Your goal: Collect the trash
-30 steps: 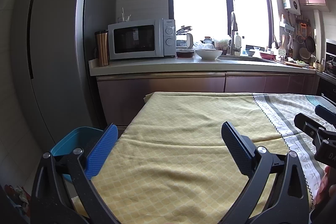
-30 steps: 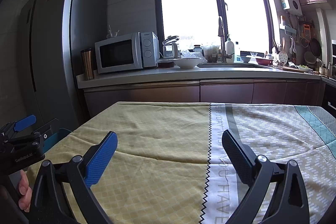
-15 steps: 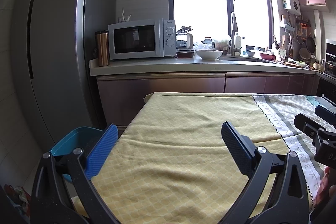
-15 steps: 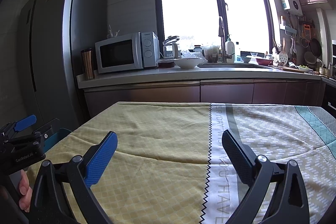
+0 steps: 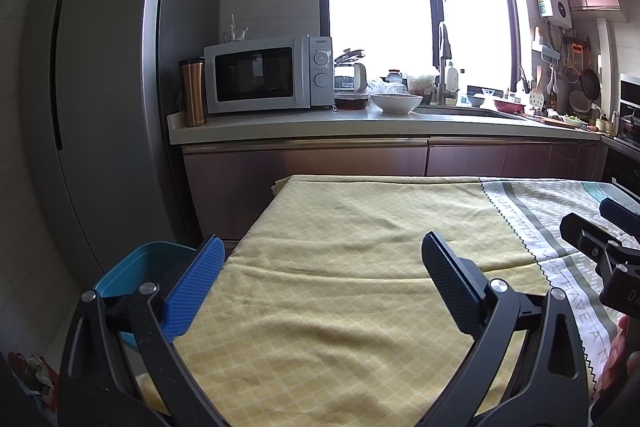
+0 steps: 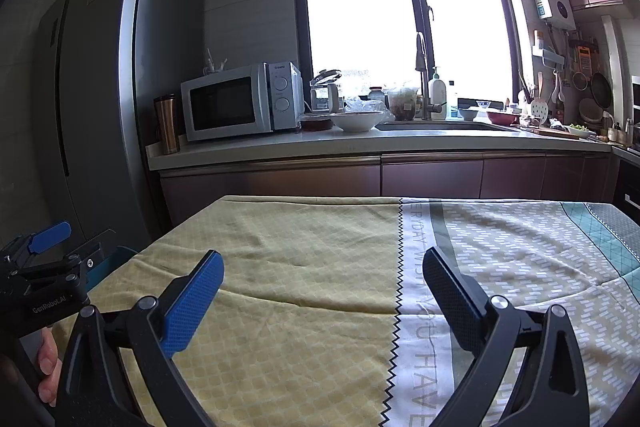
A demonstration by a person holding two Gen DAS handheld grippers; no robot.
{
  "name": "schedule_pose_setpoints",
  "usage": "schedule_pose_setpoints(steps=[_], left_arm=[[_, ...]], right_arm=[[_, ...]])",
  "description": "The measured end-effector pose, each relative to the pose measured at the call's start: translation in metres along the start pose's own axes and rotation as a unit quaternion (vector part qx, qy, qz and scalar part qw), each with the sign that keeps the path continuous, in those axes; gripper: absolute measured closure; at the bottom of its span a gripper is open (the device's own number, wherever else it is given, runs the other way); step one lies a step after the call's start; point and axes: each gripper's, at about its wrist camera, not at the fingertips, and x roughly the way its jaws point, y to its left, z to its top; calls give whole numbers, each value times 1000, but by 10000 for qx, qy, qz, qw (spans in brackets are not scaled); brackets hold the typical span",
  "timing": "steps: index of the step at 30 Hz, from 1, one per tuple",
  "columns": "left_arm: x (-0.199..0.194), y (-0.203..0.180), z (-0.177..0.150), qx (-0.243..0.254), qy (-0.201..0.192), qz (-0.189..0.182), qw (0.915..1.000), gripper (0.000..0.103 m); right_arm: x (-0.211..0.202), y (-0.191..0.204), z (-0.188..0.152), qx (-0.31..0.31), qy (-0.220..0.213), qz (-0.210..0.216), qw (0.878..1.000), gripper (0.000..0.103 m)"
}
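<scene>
My left gripper (image 5: 320, 251) is open and empty above the near left part of a table covered with a yellow and patterned cloth (image 5: 340, 227). My right gripper (image 6: 322, 267) is open and empty above the middle of the same cloth (image 6: 300, 239). A blue bin (image 5: 136, 267) stands on the floor beside the table's left edge, behind my left gripper's blue finger; a sliver of it shows in the right wrist view (image 6: 120, 255). No loose trash shows on the cloth. The right gripper shows at the right edge of the left wrist view (image 5: 600, 239).
A kitchen counter (image 5: 360, 127) runs behind the table with a microwave (image 5: 268, 75), a metal tumbler (image 5: 192, 91), a white bowl (image 5: 396, 103) and a sink. A tall grey fridge (image 5: 100, 87) stands at the left. Some crumpled items lie on the floor at the lower left (image 5: 32, 371).
</scene>
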Motion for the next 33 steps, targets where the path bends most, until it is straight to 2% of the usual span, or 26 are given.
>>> schedule_pose_setpoints(steps=[33], left_arm=[[5,-8,-1,6,8,-66,10000,6]], right_arm=[[0,-1,6,31,-47,-15,10000,7]])
